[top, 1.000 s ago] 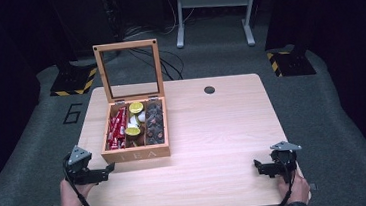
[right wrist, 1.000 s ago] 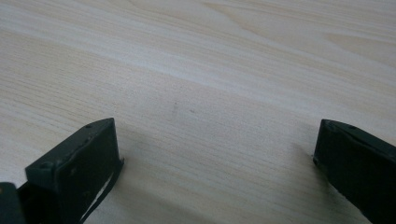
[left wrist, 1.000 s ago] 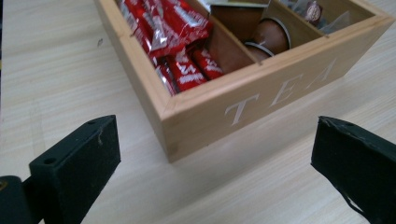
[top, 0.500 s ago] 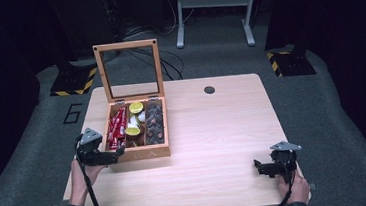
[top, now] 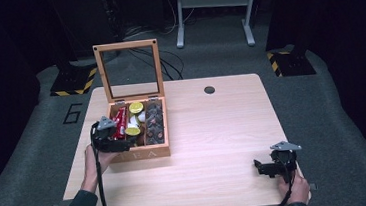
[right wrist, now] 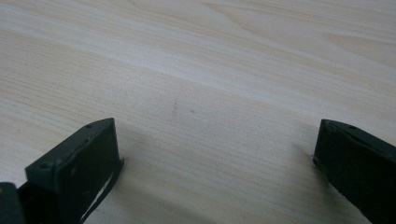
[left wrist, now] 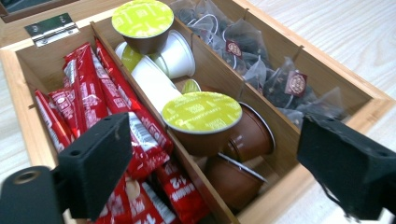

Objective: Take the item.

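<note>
A wooden tea box [top: 156, 150] stands at the table's left with its glass lid [top: 128, 70] upright. Its left compartment holds red sachets [left wrist: 93, 107]. The middle one holds green-lidded capsules [left wrist: 201, 114] along with white and brown ones, and the right one holds tea bags [left wrist: 261, 60]. My left gripper [top: 124, 141] hovers over the box's front-left corner. In the left gripper view it [left wrist: 219, 168] is open, its jaws either side of a green-lidded capsule and apart from it. My right gripper [top: 260, 167] rests near the front right, open [right wrist: 215, 163] over bare wood.
The light wooden table [top: 213, 130] has a round dark cable hole [top: 209, 89] near its far edge. Black cables trail from both grippers over the front edge. A metal stand [top: 213, 10] and hazard-striped bases sit on the dark floor beyond.
My left gripper moved from the table's front-left forward and right, reaching the box's front-left corner. The right gripper stayed put.
</note>
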### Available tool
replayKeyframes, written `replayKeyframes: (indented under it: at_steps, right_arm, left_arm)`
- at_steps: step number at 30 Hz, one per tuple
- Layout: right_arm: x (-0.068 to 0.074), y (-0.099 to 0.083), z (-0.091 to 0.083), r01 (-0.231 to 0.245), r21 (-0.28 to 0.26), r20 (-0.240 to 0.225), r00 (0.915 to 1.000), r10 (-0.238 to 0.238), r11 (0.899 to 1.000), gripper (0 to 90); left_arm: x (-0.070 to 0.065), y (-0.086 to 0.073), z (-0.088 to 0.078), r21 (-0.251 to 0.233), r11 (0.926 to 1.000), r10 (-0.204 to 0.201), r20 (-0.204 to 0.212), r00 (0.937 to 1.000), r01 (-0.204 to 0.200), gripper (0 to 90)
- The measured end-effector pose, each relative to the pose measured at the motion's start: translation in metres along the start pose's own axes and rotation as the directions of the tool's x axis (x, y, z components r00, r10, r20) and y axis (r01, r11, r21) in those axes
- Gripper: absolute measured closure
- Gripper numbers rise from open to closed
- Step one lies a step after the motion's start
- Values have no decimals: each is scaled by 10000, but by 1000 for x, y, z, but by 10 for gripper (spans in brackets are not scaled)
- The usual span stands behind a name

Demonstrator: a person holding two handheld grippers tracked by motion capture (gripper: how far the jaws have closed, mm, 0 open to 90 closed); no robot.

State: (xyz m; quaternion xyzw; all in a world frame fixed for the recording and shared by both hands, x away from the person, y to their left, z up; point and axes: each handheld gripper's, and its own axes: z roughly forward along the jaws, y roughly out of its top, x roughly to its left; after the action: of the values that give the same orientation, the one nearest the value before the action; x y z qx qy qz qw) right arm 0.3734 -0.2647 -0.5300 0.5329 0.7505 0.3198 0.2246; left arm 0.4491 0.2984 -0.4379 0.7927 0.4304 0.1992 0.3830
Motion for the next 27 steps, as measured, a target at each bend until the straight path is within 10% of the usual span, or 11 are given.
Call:
replayKeyframes:
  at_steps: [27]
  right_arm:
    - [0, 0, 0, 0, -2, 1, 10000, 0, 10000, 0]
  left_arm:
    - [10, 4, 33, 802, 9960, -394, 60, 9992, 388, 291]
